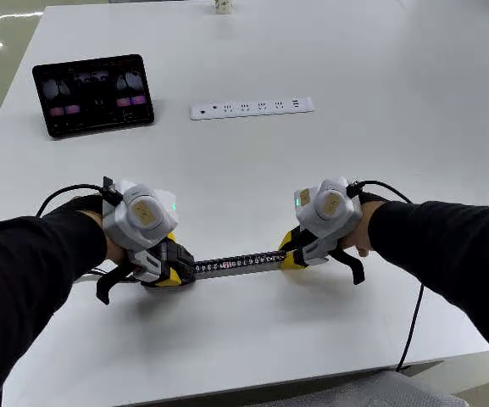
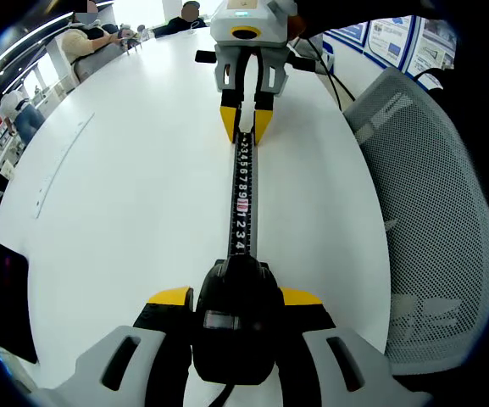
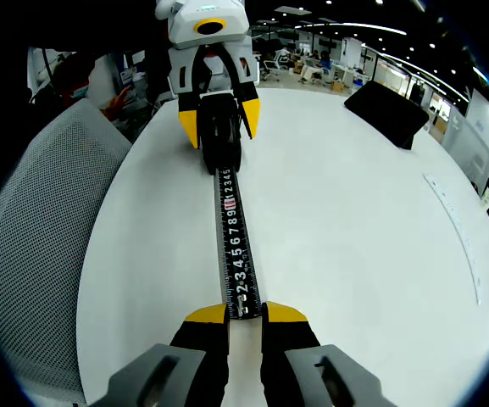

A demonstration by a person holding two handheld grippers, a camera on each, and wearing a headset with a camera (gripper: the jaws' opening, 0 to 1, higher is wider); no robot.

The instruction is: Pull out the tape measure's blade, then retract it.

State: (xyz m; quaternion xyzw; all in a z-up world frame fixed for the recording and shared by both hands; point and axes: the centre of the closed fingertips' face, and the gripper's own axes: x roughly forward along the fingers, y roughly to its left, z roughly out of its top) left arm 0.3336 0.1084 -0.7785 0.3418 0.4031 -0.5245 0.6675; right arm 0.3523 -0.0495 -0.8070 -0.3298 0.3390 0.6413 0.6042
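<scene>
Left gripper [image 2: 236, 297] clasps case [image 2: 236, 343], right gripper [image 3: 245, 314] blade [image 3: 232, 246]

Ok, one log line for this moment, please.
left gripper: shut on tape measure case | right gripper: shut on blade end | blade: partly out, straight between grippers

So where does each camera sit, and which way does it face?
Head view: above the table, facing down; both sleeves, left tongs on the case, right tongs on the blade.
Left gripper view: on the left tongs, facing along the blade to the right tongs.
Right gripper view: on the right tongs, facing back to the case.
Shared: both gripper views show the blade, from opposite ends.
</scene>
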